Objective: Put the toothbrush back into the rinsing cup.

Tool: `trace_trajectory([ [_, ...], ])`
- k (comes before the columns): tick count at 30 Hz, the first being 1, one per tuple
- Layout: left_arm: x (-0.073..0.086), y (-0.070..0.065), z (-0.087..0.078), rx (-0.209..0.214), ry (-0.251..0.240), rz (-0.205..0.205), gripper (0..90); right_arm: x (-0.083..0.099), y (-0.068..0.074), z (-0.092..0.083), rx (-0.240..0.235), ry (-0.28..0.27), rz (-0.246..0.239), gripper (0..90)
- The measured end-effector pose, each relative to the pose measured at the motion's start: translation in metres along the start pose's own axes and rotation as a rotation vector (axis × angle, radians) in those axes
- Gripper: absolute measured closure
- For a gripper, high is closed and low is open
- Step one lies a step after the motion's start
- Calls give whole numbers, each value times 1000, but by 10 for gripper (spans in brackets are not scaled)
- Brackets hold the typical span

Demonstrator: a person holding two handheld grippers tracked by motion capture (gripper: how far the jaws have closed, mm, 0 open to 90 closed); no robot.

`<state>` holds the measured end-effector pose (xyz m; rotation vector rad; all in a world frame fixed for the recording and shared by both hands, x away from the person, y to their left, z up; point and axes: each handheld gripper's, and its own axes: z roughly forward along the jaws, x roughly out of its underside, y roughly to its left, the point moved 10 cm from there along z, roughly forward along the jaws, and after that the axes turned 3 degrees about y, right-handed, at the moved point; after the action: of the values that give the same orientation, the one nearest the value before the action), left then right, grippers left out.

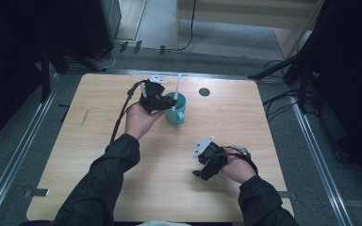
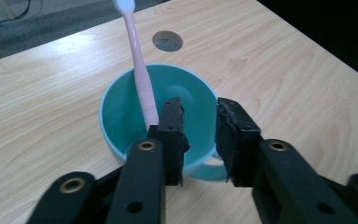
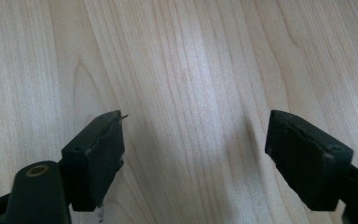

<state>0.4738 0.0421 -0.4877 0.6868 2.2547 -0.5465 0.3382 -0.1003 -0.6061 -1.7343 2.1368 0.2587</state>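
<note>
A teal mug (image 1: 175,109) stands on the wooden table (image 1: 99,155) toward its far middle. A pink toothbrush (image 1: 177,87) stands upright in the mug, its white head up. In the left gripper view the toothbrush (image 2: 140,65) leans on the mug's (image 2: 121,93) far-left inner wall. My left gripper (image 2: 199,105) hangs over the mug's near rim, open by a narrow gap, with nothing between its jaws; the brush handle passes just left of the left jaw. In the high view this left gripper (image 1: 162,101) sits at the mug's left side. My right gripper (image 1: 200,175) is wide open low over bare wood (image 3: 193,135).
A round cable hole (image 1: 204,92) lies in the table just right of and behind the mug, and it is seen beyond the mug in the left gripper view (image 2: 167,41). Dark stands and cables surround the table on the floor. Metal rails (image 1: 19,160) run along both sides.
</note>
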Motion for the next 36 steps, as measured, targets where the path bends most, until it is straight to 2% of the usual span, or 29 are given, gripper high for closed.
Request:
trace_trajectory([
  [2,5,0,-6,12,9,-8,609,1,1,0,-5,5,3,196],
  [4,13,-1,-13,9,12,2,571,1,1,0,-5,5,2,196],
  [7,26,-2,-25,10,25,17,520,1,1,0,-2,5,4,196],
  [12,49,-4,-40,27,37,11,467,1,1,0,1,8,6,196],
  [16,65,-5,-50,25,59,30,446,1,2,0,2,11,4,196],
  [23,87,-2,-64,24,68,24,426,2,2,0,3,13,7,196],
  [29,98,2,-74,21,75,7,414,1,2,0,4,13,10,196],
  [36,116,3,-83,8,100,24,399,-1,2,0,3,10,2,196],
])
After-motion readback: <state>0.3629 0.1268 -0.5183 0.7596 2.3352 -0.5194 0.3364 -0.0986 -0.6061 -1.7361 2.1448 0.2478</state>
